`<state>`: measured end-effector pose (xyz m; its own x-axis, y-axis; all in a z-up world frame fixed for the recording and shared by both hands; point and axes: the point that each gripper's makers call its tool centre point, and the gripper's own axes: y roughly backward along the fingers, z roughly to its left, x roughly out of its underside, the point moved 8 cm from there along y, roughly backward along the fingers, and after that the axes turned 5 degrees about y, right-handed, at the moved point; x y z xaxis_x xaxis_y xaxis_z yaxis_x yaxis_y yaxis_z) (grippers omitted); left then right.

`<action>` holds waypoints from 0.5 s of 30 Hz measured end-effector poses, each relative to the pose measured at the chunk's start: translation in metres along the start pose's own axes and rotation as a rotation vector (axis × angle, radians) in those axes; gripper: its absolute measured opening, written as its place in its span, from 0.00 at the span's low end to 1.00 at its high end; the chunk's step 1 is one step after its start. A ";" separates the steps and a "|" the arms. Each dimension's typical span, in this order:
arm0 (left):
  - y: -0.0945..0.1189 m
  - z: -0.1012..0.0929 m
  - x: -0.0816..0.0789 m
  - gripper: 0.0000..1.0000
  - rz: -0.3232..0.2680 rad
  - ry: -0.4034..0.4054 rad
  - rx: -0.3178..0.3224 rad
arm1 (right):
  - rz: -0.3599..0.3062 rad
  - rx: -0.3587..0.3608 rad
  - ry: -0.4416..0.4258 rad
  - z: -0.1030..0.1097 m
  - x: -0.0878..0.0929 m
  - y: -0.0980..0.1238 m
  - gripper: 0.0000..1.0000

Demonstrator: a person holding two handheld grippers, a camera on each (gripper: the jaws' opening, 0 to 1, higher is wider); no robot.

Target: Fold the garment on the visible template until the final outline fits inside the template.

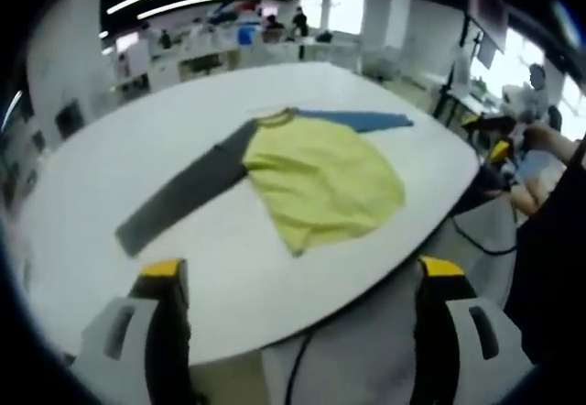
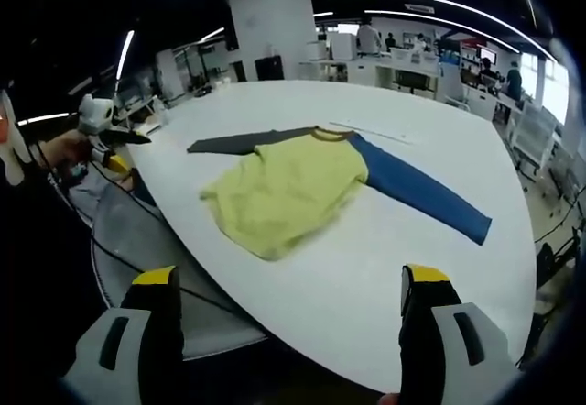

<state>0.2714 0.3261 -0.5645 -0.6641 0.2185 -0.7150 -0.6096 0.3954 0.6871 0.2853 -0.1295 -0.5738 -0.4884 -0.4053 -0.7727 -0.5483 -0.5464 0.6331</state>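
Two grippers hang above the near edge of a white bench (image 1: 110, 176), both with jaws spread wide and holding nothing; in the left gripper view the left gripper (image 1: 302, 272) shows its yellow-tipped jaws at the bottom, and the shirt (image 1: 320, 180) lies flat on the bench beyond them, roughly between the two jaws and well apart from both; its yellow body sits ahead of the gap, the grey sleeve (image 1: 183, 194) stretches out toward the left jaw's side, and the blue sleeve (image 1: 357, 119) runs away past the collar on the far side. Beyond the right jaw in this view, a person's hand holds the other gripper (image 1: 499, 144) off the bench edge; whether that one touches anything cannot be told from here.

In the right gripper view the right gripper (image 2: 291, 281) is likewise wide open and empty; the shirt (image 2: 284, 190) lies ahead of the gap between the jaws, the blue sleeve (image 2: 421, 190) reaching out on the right jaw's side and the grey sleeve (image 2: 243, 141) pointing away beyond the left jaw. A thin pale line (image 2: 371, 132) marks the bench just past the collar; what it is cannot be told.
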 end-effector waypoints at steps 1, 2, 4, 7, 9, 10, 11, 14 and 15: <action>-0.001 0.000 0.000 0.99 0.005 -0.002 0.001 | 0.004 -0.001 0.002 0.000 0.000 -0.001 1.00; -0.003 0.001 0.001 0.99 0.012 -0.003 0.000 | 0.009 0.000 0.005 0.000 0.000 -0.002 1.00; -0.005 0.001 0.001 0.99 0.022 -0.010 0.005 | 0.020 -0.007 0.014 -0.001 0.000 -0.005 0.99; -0.012 0.001 0.004 0.99 0.047 -0.034 0.010 | 0.028 -0.016 0.034 -0.003 0.000 -0.011 0.98; -0.018 0.002 0.006 0.99 0.056 -0.044 0.012 | 0.037 -0.012 0.047 -0.005 0.001 -0.015 0.96; -0.021 0.002 0.007 0.99 0.064 -0.049 0.019 | 0.046 -0.017 0.058 -0.006 0.003 -0.019 0.95; -0.024 0.002 0.007 0.98 0.068 -0.051 0.026 | 0.055 -0.025 0.063 -0.006 0.004 -0.021 0.95; -0.034 0.004 0.010 0.95 0.079 -0.059 0.042 | 0.070 -0.033 0.072 -0.006 0.008 -0.028 0.93; -0.038 0.005 0.010 0.94 0.082 -0.058 0.043 | 0.075 -0.037 0.072 -0.006 0.008 -0.031 0.93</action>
<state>0.2903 0.3179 -0.5990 -0.6837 0.3026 -0.6640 -0.5347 0.4114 0.7381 0.3026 -0.1203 -0.6004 -0.4766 -0.4966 -0.7254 -0.4861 -0.5387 0.6881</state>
